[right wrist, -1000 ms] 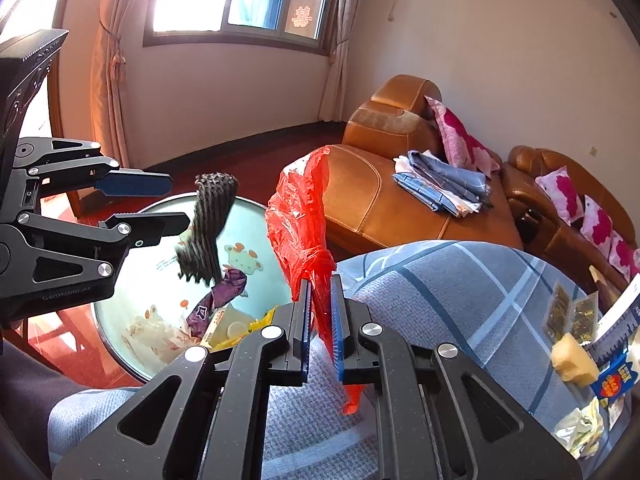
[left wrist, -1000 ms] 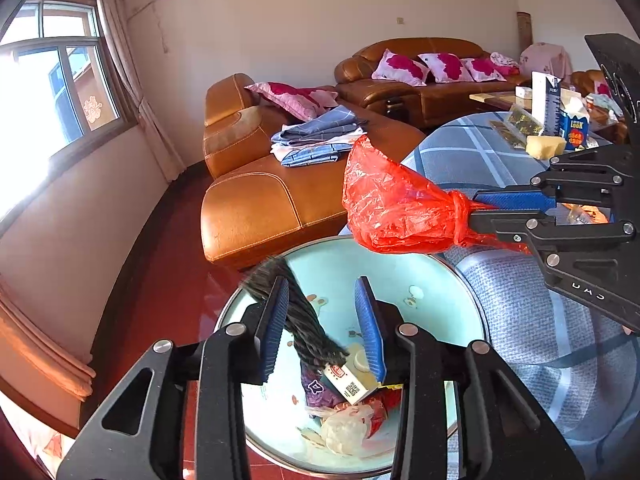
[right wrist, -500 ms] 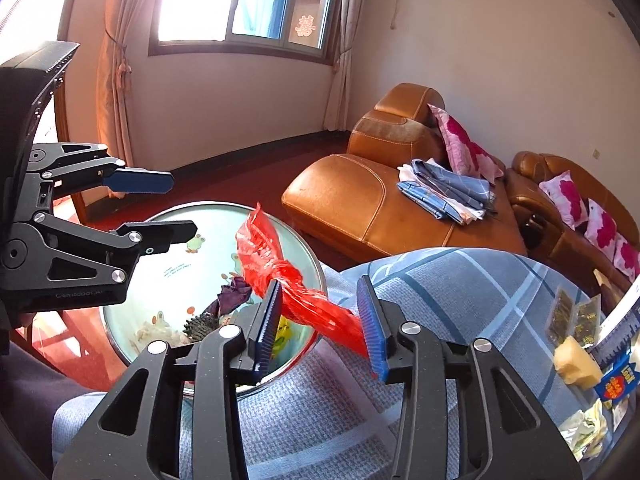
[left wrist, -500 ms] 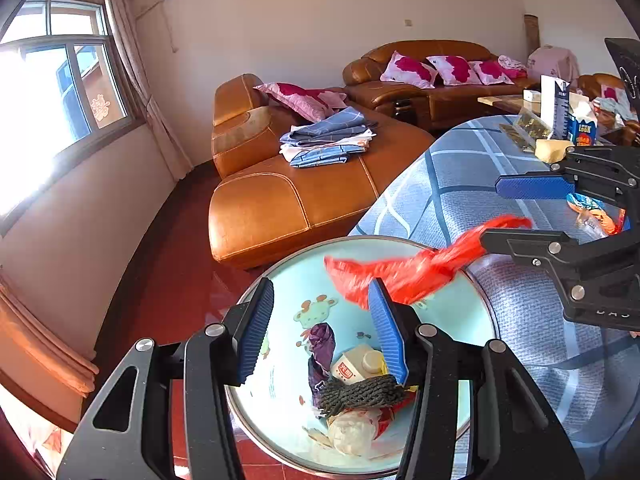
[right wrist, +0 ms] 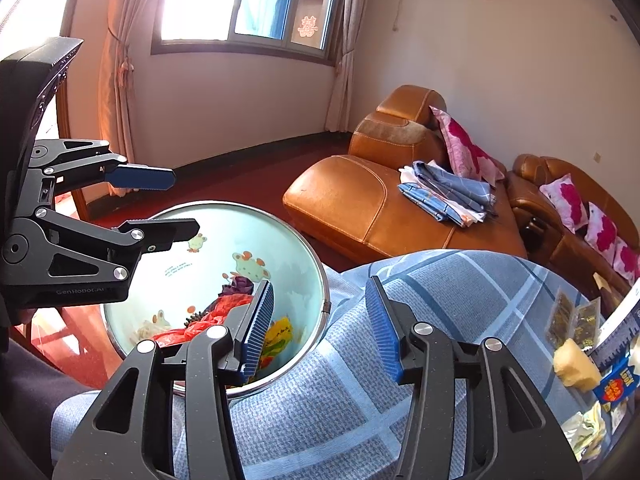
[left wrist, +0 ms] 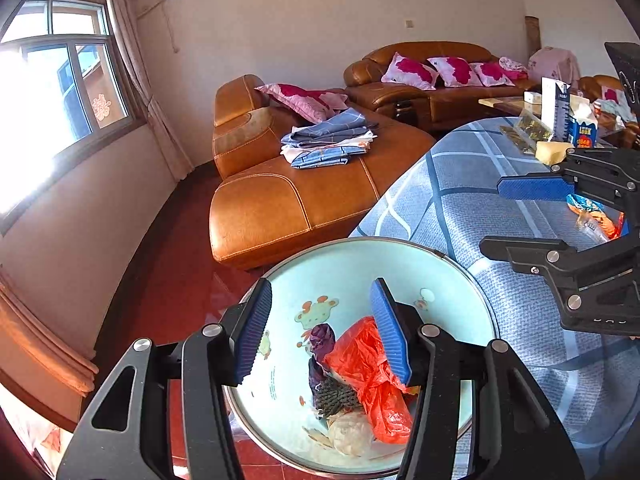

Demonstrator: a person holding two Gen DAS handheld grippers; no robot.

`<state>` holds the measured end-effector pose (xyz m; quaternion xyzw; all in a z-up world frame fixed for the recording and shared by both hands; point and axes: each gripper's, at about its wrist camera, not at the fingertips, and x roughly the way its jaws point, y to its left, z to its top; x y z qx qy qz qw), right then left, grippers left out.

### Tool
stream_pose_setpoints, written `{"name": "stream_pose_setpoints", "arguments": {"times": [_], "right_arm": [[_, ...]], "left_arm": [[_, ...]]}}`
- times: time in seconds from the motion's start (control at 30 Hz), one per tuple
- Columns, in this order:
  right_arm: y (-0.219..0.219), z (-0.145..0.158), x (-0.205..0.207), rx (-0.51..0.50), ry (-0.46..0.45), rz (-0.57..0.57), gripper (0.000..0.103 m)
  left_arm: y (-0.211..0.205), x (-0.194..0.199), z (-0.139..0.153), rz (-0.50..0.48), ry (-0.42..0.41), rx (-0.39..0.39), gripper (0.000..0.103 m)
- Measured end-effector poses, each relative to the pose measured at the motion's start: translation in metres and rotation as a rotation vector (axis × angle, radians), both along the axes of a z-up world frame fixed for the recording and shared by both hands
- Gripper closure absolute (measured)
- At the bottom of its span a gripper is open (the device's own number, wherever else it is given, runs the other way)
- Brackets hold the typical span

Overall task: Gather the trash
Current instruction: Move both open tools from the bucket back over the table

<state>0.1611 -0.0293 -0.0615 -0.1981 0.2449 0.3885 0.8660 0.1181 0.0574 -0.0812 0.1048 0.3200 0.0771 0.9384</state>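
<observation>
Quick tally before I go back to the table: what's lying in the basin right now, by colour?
red plastic bag: 1
purple wrapper: 1
dark ribbed piece: 1
white crumpled wad: 1
yellow wrapper: 1
Total: 5 visible in the basin; anything beneath the pile is hidden.

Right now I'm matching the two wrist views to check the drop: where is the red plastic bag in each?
Left wrist view: the red plastic bag lies lower centre, inside the pale blue bin, partly behind the near blue pad.
Right wrist view: it shows lower left, in the same bin, half hidden by a finger.
Shared landmark: the folded blue cloths on the orange sofa.
</observation>
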Motion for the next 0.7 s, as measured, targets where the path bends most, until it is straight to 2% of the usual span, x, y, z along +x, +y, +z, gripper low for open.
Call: {"name": "stream_pose_setpoints", "arguments": {"times": [0.57,0.7], "right_arm": [[-0.0034,-0.0014,-0.0002,0.005,-0.006,-0.019,0.052],[-0.0091,0.0010,-0.0012,0.018,-0.019,-0.060,0.052]], "left_arm": [[-0.0025,0.0009,0.0024,-0.003,-0.001,0.001,0.050],[-0.0060,0.0006,0.0036,-0.011,-0.005,0.002,0.043]]}}
